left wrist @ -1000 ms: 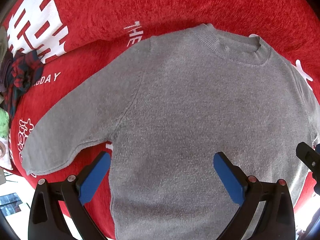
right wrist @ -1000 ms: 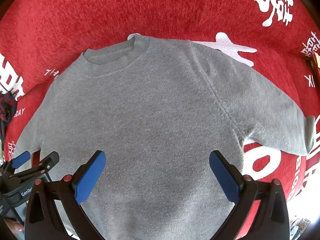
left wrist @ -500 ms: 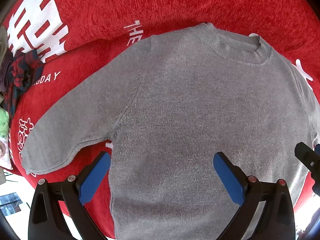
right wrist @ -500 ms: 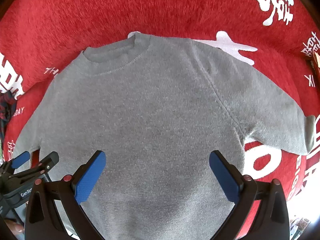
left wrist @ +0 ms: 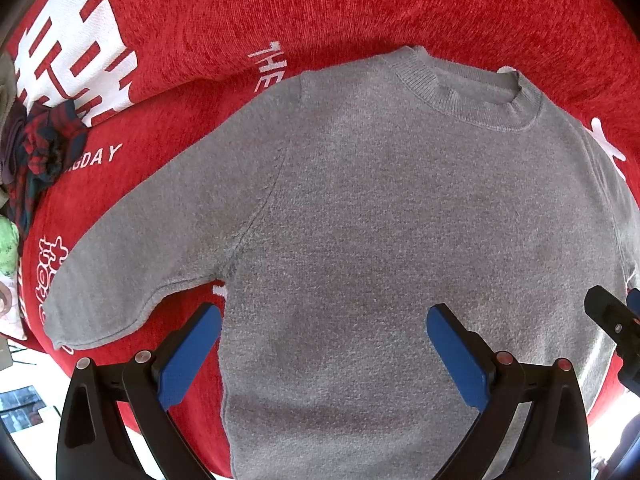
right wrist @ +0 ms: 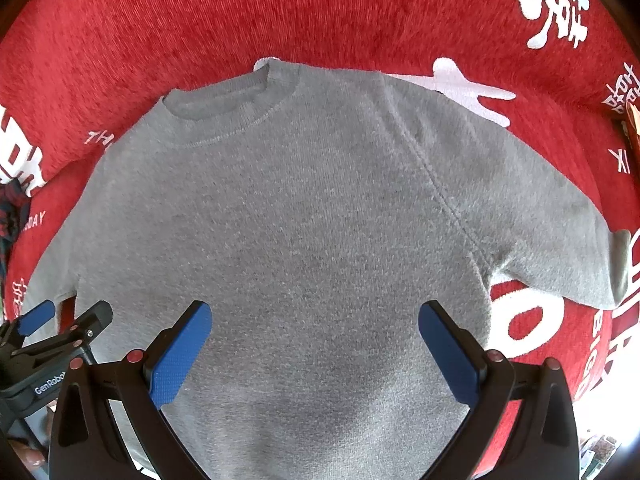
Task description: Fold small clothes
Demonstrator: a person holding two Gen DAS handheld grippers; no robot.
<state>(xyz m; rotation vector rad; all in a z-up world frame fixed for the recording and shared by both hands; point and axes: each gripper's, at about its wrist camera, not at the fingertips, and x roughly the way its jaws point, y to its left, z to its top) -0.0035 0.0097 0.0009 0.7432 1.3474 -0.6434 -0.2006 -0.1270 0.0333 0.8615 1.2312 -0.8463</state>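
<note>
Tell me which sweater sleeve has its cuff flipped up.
The sleeve on the right hand-held gripper's side: its cuff end stands curled. The other sleeve lies flat to its hem.

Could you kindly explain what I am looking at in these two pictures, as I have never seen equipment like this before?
There is no robot here: a person holds a two-fingered hand tool in each hand, and a wide-angle camera on each tool looks forward along its fingers. One picture comes from the left gripper, the other from the right gripper. The blue-padded black prongs at the bottom of each picture are that tool's own fingers, spread wide open and holding nothing. Each camera also catches the other tool at its edge. A small grey knitted sweater lies flat and face up, sleeves spread, on a red fuzzy blanket with white lettering. A crumpled red and dark plaid cloth sits at the far left. Folding has not begun.
</note>
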